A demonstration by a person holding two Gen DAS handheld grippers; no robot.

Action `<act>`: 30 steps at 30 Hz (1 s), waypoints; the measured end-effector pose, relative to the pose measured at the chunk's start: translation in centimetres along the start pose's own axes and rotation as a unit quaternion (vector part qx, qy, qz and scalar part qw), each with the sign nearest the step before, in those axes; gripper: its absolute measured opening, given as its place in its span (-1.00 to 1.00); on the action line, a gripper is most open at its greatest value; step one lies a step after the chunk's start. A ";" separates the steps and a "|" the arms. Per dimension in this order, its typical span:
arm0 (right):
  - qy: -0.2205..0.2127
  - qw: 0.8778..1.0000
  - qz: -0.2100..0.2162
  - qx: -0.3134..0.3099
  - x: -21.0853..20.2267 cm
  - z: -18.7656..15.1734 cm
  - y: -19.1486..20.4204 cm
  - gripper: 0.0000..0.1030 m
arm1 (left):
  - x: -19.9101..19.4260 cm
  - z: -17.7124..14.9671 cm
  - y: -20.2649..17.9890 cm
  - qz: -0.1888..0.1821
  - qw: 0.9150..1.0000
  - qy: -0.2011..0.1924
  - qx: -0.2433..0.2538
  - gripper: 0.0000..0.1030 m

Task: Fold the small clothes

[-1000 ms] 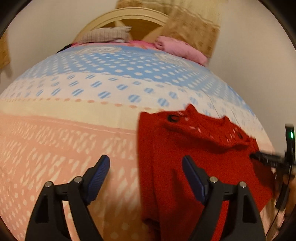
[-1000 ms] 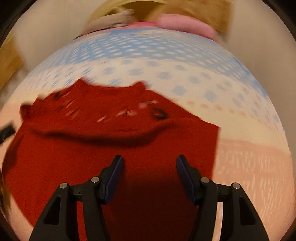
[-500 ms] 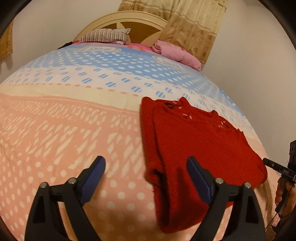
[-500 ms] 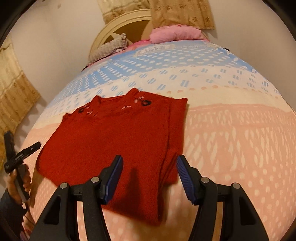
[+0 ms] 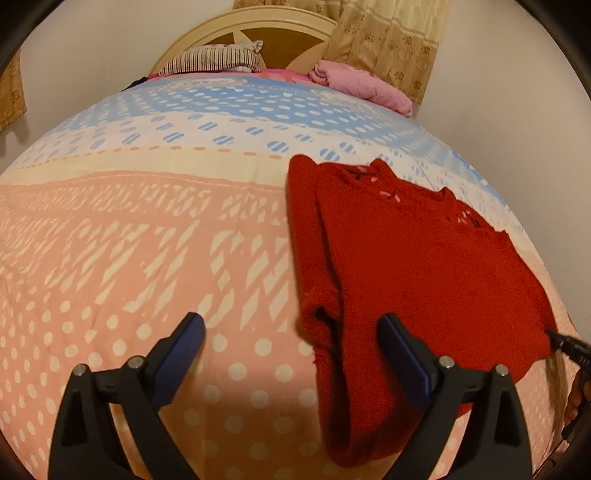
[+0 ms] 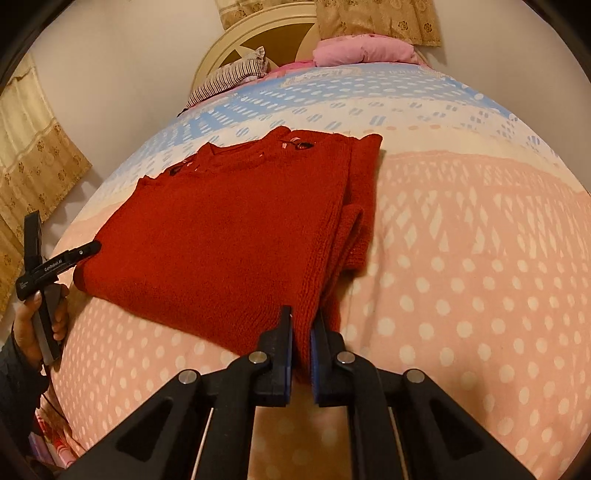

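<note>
A red knitted sweater (image 5: 424, 266) lies flat on the patterned bed cover (image 5: 147, 258), collar toward the headboard, with a sleeve folded along one side. My left gripper (image 5: 291, 343) hovers over the sweater's near left edge. Its jaws are opening wide, one finger over the bed and one over the knit, gripping nothing. In the right wrist view my right gripper (image 6: 301, 332) is shut on the near hem of the sweater (image 6: 221, 229), close to the folded side. The left gripper (image 6: 85, 251) shows there by the sweater's left corner. The right gripper (image 5: 565, 341) shows at the left wrist view's right edge.
A striped pillow (image 5: 218, 59) and a pink folded blanket (image 5: 362, 85) lie at the head of the bed below a wooden headboard (image 5: 258, 33). Beige curtains (image 5: 388, 37) hang behind. A hand (image 6: 37, 314) holds the left gripper's handle beside the bed cover (image 6: 461, 258).
The right gripper's jaws have shut on the sweater's near hem. The sweater, lifted and blurred a second ago, now lies flat. The left jaws stand wider.
</note>
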State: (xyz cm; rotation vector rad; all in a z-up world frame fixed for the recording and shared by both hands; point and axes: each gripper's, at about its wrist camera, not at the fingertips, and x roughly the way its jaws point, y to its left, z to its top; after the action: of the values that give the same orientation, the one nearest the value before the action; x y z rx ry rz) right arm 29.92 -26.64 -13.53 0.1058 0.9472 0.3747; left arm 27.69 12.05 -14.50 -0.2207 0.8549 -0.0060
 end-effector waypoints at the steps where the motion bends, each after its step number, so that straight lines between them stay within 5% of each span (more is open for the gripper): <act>1: -0.001 1.000 -0.007 -0.003 -0.2 0.2 0.1 -0.85 | 0.0 0.0 0.0 0.001 1.000 0.000 -0.001 0.93; 4: -0.040 0.997 -0.064 -0.018 -1.8 1.2 1.5 -0.53 | 0.1 0.1 0.0 0.001 1.000 0.000 -0.004 0.95; 7: -0.070 0.995 -0.059 -0.036 -2.7 2.8 3.1 -0.18 | 0.5 0.4 -0.2 0.003 1.000 0.003 -0.003 0.98; 12: -0.041 0.998 0.027 -0.041 1.0 5.9 4.8 -0.18 | 1.4 0.9 -0.2 0.000 1.000 0.017 -0.008 1.00; 16: 0.002 0.999 -0.032 -0.044 5.7 6.3 3.7 -0.18 | 2.2 1.4 -0.2 -0.003 1.000 0.024 -0.013 1.00; 23: -0.009 0.996 -0.083 -0.023 5.4 7.8 4.3 -0.18 | 2.7 2.0 -0.2 -0.001 1.000 0.020 -0.017 1.00; 27: -0.021 0.997 -0.030 -0.070 4.5 7.7 8.9 -0.17 | 1.8 1.8 0.2 -0.008 1.000 0.001 -0.028 1.00; 30: 0.023 0.995 0.021 -0.089 7.1 7.9 12.2 -0.17 | 1.7 1.7 0.7 -0.014 0.999 0.001 -0.040 1.00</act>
State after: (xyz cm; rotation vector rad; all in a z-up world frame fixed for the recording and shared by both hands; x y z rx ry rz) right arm 36.76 -12.13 -11.38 -0.0466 0.9542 0.5015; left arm 30.02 12.93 -14.80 -0.3075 0.8543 0.0007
